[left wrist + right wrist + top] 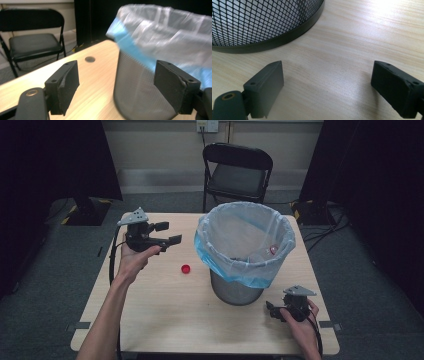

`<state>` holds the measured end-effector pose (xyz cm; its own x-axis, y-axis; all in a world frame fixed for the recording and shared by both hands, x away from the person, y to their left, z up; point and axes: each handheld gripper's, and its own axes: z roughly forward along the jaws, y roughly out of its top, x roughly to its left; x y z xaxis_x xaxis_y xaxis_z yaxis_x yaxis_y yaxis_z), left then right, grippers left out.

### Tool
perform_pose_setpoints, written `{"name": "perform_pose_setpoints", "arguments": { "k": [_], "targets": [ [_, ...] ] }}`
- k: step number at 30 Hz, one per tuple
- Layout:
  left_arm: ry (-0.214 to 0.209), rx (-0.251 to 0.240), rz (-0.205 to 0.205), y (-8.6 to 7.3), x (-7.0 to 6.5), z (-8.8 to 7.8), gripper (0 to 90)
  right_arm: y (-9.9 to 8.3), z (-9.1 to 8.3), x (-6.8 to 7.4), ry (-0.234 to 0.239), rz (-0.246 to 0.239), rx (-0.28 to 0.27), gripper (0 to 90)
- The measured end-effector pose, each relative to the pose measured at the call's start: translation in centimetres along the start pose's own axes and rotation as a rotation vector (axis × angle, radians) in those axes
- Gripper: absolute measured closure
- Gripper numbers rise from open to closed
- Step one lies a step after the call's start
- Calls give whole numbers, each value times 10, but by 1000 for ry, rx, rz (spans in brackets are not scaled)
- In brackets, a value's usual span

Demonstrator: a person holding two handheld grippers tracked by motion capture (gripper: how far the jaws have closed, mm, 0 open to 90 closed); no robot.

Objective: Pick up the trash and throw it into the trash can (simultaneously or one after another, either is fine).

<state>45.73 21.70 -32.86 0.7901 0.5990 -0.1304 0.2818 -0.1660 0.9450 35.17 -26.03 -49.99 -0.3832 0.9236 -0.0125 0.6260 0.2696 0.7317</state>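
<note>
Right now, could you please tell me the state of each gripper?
Left gripper: open, holding nothing, raised beside the bin.
Right gripper: open, holding nothing, low over the table.

The high view is dim and soft, with heavy black at both upper corners and along the sides. The pale table [165, 315] is the brightest area, lit from above, and the bin [239, 287] throws a short, faint shadow at its base. Fine detail is lost to low resolution. In the left gripper view the bin liner [165, 30] is smeared by motion blur, its white plastic nearly washed out, while the chair [32, 42] behind stays fairly clear. The right gripper view is the sharpest: wood grain and the bin's mesh [262, 20] read crisply, and a patch of glare whitens the tabletop at the upper right.
</note>
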Motion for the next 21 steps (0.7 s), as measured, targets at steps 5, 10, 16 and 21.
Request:
{"name": "perform_pose_setpoints", "arguments": {
  "k": [5, 10, 16, 21],
  "targets": [
    [1, 15, -16, -14, 6, 3, 203, 0, 0, 0, 0, 0, 0, 104],
    [-3, 61, -34, -35, 11, 7, 216, 0, 0, 0, 0, 0, 0, 104],
    [-9, 84, -74, -49, 18, 16, 221, 0, 0, 0, 0, 0, 0, 104],
    [9, 144, -74, -57, 25, 30, 223, 0, 0, 0, 0, 0, 0, 104]
  ]
}}
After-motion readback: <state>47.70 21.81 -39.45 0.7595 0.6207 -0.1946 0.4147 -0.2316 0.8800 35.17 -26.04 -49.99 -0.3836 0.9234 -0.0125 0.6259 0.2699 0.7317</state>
